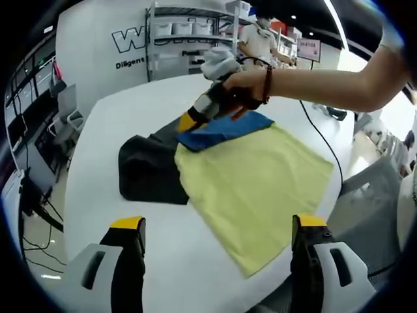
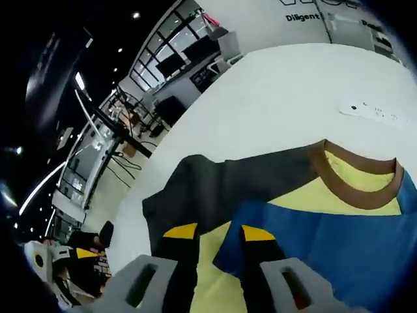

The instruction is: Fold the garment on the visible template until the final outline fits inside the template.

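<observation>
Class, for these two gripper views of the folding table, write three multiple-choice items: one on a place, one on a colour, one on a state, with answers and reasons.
1. Where is the right gripper?
A. over the shirt
B. on the floor
C. on a shelf

2. What colour is the shirt collar?
A. red
B. brown
C. white

3. How do the left gripper jaws stand?
A. shut on the shirt
B. shut on nothing
C. open

Answers: 1 A, it sits on the blue fold of the shirt; 2 B, a brown band rims the neck; 3 C, the white table shows between them.
</observation>
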The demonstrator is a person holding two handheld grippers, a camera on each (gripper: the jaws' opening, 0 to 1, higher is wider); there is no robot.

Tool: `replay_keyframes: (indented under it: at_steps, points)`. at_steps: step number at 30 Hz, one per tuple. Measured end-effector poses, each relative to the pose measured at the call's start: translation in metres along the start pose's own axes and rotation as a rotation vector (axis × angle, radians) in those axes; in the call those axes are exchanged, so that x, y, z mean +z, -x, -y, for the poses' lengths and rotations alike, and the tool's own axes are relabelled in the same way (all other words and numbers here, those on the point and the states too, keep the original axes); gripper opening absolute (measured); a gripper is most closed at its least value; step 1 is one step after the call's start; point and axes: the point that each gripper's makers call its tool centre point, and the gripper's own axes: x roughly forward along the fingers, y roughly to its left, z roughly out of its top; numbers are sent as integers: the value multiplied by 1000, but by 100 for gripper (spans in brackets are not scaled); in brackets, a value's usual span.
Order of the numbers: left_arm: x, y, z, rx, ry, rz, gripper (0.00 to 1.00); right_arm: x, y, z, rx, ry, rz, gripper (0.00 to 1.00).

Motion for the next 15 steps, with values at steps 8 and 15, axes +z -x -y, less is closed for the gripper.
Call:
replay_keyframes:
  at_steps: [8, 15]
  points:
    - [7, -1, -25, 86, 63, 49, 97, 18, 7, -5, 27, 22, 71, 21]
    - [13, 2, -50, 162, 122, 105, 96, 30, 7, -24, 30, 214, 183, 28]
